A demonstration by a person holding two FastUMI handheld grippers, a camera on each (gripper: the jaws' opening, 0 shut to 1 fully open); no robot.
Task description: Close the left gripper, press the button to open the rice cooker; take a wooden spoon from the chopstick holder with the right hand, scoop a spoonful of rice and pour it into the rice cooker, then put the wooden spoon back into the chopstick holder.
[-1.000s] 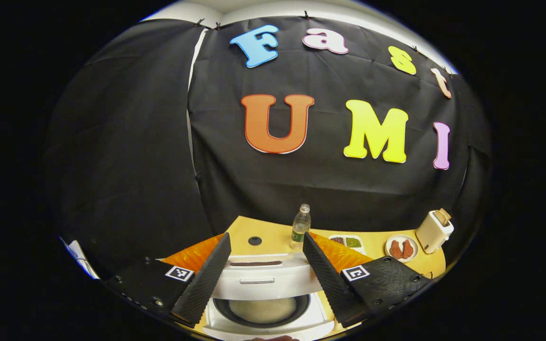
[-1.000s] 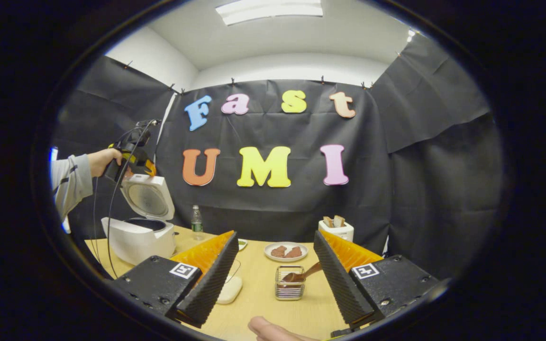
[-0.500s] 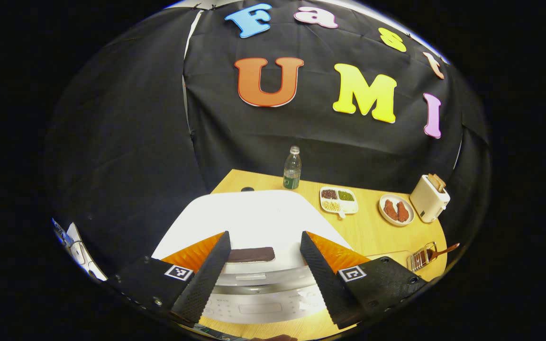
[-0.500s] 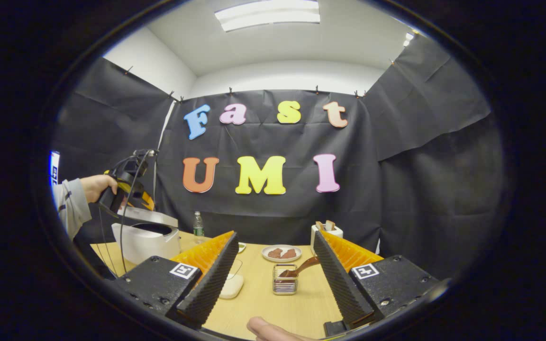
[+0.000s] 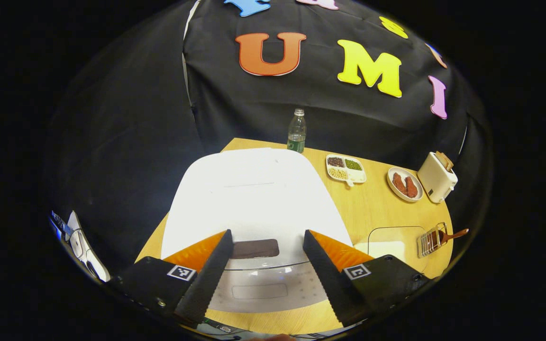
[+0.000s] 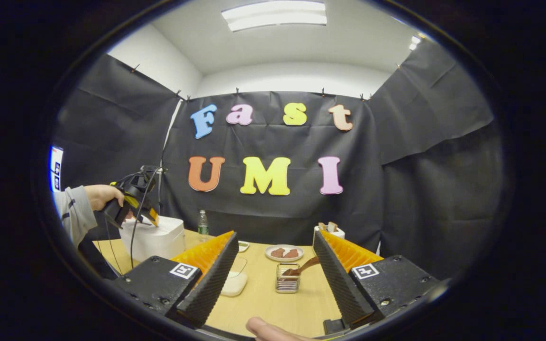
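The white rice cooker stands with its lid down. My left gripper is open over the lid's front edge, its fingers on either side of the dark button. In the right gripper view, a hand holds that left gripper at the top of the cooker. My right gripper hangs open above the table with nothing in it. Ahead of it, the wire chopstick holder has the wooden spoon leaning in it. A clear dish of rice sits to the holder's left.
On the wooden table are a water bottle, a divided tray of beans, a plate of meat and a toaster. A thumb shows at the bottom of the right gripper view.
The cooker's lid has swung down from open to shut, and my left gripper came down with it. My right gripper has barely moved.
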